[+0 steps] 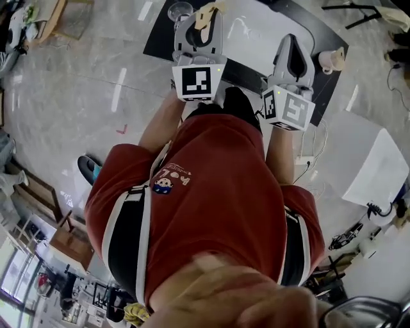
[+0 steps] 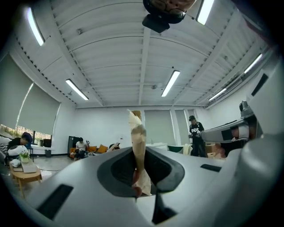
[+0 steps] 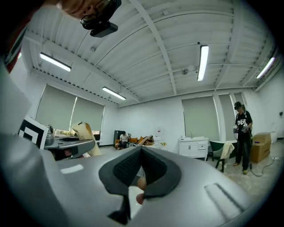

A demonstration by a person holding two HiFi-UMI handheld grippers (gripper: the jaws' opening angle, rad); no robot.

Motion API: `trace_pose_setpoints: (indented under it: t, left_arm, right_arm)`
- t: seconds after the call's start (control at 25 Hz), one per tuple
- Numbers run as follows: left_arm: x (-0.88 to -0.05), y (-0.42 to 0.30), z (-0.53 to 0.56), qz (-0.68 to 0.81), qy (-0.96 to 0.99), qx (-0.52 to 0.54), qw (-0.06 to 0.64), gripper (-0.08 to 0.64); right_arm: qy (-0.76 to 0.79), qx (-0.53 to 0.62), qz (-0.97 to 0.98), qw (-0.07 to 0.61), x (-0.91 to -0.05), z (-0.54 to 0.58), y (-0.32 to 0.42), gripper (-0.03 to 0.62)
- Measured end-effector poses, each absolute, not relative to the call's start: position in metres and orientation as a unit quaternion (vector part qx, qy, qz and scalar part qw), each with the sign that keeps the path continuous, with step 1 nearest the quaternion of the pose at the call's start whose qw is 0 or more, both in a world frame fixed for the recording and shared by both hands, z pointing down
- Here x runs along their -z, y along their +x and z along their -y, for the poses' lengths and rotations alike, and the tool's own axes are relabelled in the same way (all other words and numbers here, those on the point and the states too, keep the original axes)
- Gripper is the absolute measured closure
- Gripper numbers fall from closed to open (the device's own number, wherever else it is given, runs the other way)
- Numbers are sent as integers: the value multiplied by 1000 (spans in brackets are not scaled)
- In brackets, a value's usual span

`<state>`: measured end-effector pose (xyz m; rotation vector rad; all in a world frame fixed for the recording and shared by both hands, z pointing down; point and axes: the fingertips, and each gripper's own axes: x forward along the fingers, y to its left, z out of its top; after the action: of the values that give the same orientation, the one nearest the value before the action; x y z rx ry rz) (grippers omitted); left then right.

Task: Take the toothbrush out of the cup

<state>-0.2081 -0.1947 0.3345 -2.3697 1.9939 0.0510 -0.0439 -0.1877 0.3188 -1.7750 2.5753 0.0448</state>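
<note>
- The toothbrush (image 2: pixel 137 146), a beige stick, is clamped upright between the jaws of the left gripper (image 2: pixel 138 177). It is held up in the air and is inside no cup.
- In the head view the left gripper (image 1: pixel 200 22) is seen beyond the person's red shirt (image 1: pixel 211 192), over a dark table (image 1: pixel 304 22). The toothbrush (image 1: pixel 208 14) is seen standing out of its jaws there.
- The jaws of the right gripper (image 3: pixel 141 173) are pressed together, and nothing is held between them.
- The right gripper (image 1: pixel 293 54) is carried just beside the left one (both are pointed level, out into the room).
- A clear glass (image 1: pixel 180 11) is seen on the table near the left gripper, and a pale mug (image 1: pixel 332 59) near the right one.
- In the right gripper view the toothbrush (image 3: pixel 84 131) is seen at the left, in the other gripper.
</note>
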Motion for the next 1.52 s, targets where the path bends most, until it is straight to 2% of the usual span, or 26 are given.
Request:
trace_pose_setpoints:
  t: [0.84, 1.24, 1.28, 1.32, 1.36, 1.52]
  left_arm:
    - [-351, 19, 246, -496, -868, 9, 16, 512]
    - [-382, 77, 271, -491, -870, 52, 8, 512]
    - [-385, 80, 272, -493, -868, 57, 4, 512]
    - [-389, 81, 274, -495, -867, 60, -1, 512]
    - [-391, 83, 276, -497, -865, 62, -4, 512]
    - [-399, 90, 283, -506, -859, 78, -9, 512]
  right_arm:
    - [-687, 12, -726, 2, -346, 202, 158, 583]
    - [-676, 35, -736, -12, -395, 233, 211, 580]
    - [-668, 39, -743, -10, -399, 235, 212, 575]
    - [-658, 45, -752, -10, -404, 237, 211, 494]
    - [-650, 52, -758, -12, -409, 240, 211, 462]
    - [-638, 61, -767, -36, -428, 254, 217, 443]
